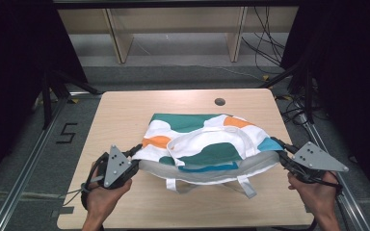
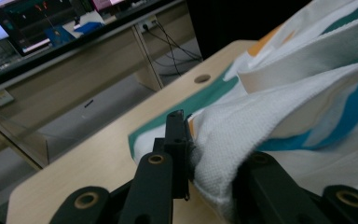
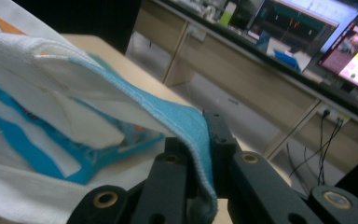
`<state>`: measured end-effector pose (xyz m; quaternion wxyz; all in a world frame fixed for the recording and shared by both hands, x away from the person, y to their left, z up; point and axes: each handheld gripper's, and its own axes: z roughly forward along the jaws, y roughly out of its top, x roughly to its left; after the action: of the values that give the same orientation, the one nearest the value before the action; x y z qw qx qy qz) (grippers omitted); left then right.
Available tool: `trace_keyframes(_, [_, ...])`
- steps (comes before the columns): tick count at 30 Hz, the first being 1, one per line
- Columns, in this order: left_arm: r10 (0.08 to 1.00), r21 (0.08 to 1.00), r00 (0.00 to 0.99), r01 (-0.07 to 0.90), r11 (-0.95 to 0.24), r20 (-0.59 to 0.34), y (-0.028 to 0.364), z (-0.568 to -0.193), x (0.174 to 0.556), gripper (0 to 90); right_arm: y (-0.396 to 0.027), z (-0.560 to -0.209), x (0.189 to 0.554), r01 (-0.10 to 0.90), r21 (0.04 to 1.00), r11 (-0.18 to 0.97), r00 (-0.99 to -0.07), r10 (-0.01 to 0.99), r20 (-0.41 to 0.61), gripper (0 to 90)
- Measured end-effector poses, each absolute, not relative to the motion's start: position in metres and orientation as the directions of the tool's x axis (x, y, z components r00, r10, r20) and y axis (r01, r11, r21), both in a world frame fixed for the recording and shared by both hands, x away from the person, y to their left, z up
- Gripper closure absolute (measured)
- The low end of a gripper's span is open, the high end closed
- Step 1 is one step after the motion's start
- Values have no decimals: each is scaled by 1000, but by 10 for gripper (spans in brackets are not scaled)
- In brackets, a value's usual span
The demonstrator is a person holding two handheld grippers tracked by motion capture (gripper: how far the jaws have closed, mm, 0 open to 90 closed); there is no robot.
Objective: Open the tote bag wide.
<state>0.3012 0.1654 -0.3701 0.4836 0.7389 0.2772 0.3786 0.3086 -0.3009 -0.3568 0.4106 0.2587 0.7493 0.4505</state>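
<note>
the tote bag lies near the middle of the bench, printed in white, green, orange and blue patches. its mouth faces the person and is stretched wide between the two sides. the far part of the tote bag rests flat on the bench; the near rim is lifted clear of the surface. two white handles hang from the near rim down to the bench.

the left hand-held gripper is clamped on the left corner of the bag's rim. in the left gripper view the white woven cloth is bunched between the two black jaws, which press on it from both sides. the left hand holds the tool from below, and a grey three-cornered plate sits on top of it.

the right hand-held gripper is clamped on the right corner of the rim. in the right gripper view a blue hem of the cloth runs down between the jaws, pinched tight. the right hand grips the tool at the near right edge of the bench, and a second grey plate rides on top.

the two hand-held grippers stand well apart, one at each side of the bag, with the grey lining of the open mouth pulled taut between them.

a round cable hole sits in the bench beyond the bag. wooden desk legs and loose cables stand on the floor behind the bench.
</note>
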Motion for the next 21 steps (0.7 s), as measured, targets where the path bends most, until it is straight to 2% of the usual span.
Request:
trace_keyframes(5, [799, 946, 534, -6, -323, 276, 170, -345, 298, 795, -302, -327, 305, -37, 896, 443, -518, 758, -396, 882])
trace_keyframes(13, [811, 961, 521, -82, -263, 267, 173, -311, 294, 797, -305, -299, 300, -88, 908, 409, -522, 758, -392, 883])
trace_keyframes(16, [808, 961, 523, -108, -255, 273, 172, -298, 291, 799, -305, -289, 296, -95, 906, 413, -527, 751, -397, 883])
trace_keyframes(18, [801, 960, 529, -138, -244, 280, 172, -292, 292, 802, -305, -280, 296, -123, 887, 444, -517, 735, -439, 884])
trace_keyframes(21, [812, 967, 526, -163, -196, 253, 174, -279, 291, 802, -306, -267, 296, -142, 887, 439, -526, 725, -444, 884])
